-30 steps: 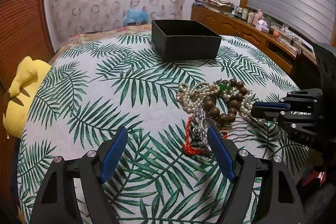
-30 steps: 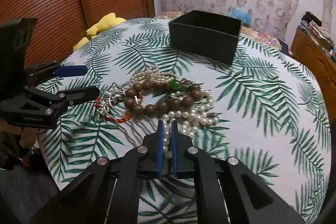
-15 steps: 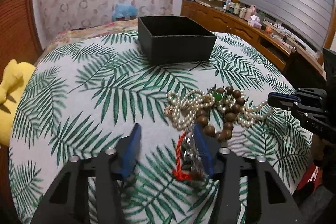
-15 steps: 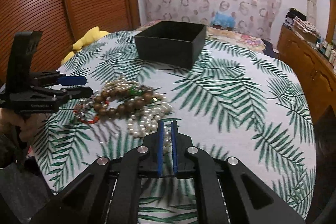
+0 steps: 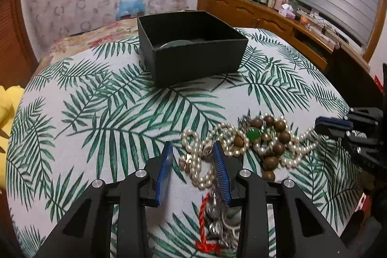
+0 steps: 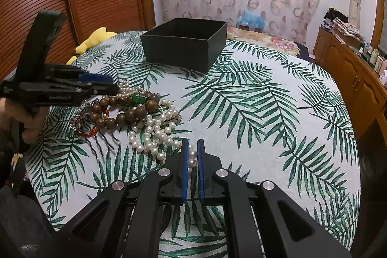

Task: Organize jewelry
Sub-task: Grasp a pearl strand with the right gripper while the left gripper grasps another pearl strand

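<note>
One black box stands beyond one tangled jewelry pile. Right gripper pinches the pearl strand; left gripper fingers narrowly apart.

— How is the light?
— Dim, warm, indoor; soft shadows sit just beside the black square cardboard box.
— And sharpness?
— Fisheye bending and dark corners far from the box; slight blur nearest the lens.

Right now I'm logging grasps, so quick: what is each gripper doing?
Left gripper: open, fingers either side of part of the pearl necklace, not clamped.
Right gripper: shut on the pearl necklace.
</note>
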`<state>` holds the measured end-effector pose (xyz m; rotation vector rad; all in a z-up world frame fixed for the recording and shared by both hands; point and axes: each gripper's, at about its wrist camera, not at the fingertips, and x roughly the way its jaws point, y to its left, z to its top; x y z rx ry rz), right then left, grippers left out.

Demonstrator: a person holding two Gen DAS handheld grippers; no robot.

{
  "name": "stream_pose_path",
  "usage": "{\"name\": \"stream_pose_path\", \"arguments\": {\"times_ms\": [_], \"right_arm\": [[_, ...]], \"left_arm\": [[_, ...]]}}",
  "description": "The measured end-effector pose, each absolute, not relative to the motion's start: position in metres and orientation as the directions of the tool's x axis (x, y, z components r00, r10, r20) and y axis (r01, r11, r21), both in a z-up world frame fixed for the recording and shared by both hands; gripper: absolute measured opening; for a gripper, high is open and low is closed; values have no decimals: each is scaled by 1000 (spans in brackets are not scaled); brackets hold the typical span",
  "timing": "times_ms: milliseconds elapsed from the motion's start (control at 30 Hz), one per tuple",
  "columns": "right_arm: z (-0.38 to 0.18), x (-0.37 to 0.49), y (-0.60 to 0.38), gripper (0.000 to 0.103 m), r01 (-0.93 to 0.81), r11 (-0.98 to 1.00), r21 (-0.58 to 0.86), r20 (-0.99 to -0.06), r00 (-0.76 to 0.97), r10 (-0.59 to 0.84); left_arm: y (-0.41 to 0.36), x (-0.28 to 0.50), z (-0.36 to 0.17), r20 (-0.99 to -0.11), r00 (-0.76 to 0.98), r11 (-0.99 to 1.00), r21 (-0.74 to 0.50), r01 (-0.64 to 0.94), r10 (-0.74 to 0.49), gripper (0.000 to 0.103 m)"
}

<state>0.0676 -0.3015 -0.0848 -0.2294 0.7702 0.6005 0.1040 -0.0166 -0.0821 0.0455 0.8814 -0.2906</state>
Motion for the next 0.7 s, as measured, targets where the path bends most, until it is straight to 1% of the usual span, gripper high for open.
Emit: {"name": "stream_pose_path", "arguments": {"times_ms": [167,233,267,300,367,433,567,600,700], "right_arm": [[-88,67,-298,9,-591,807,17,-720,553,419],[-89,66,-297,9,-595,804,19,-722,548,422],[-89,66,-296,9,-597,802,18,-724,546,422],[-90,66,-295,9,-597,802,15,-725,546,419],[-90,65,-294,16,-598,801,14,-727,544,419],[-90,64,-293,34,-602,798,18,-727,540,424],[-92,62,-290,37,-614,789,4,-735,533,419],[-92,62,-290,39,-616,788,4,-734,533,421],[-92,64,-292,40,-615,789,10,-737,529,422]], "left_arm": [[-17,117,-85,-781,583,961,-79,266,-225,32],[-15,120,-85,-781,590,965,-55,258,-203,25],[-14,121,-85,-783,591,967,-51,250,-194,19],[-11,122,-85,-784,592,969,-51,243,-189,16],[-7,124,-85,-782,593,969,-60,239,-194,15],[-5,124,-85,-779,595,969,-64,237,-197,15],[-9,123,-85,-773,610,971,-29,239,-174,14],[-9,122,-85,-771,613,971,-30,238,-174,14],[-5,120,-83,-762,621,972,-51,228,-185,13]]}}
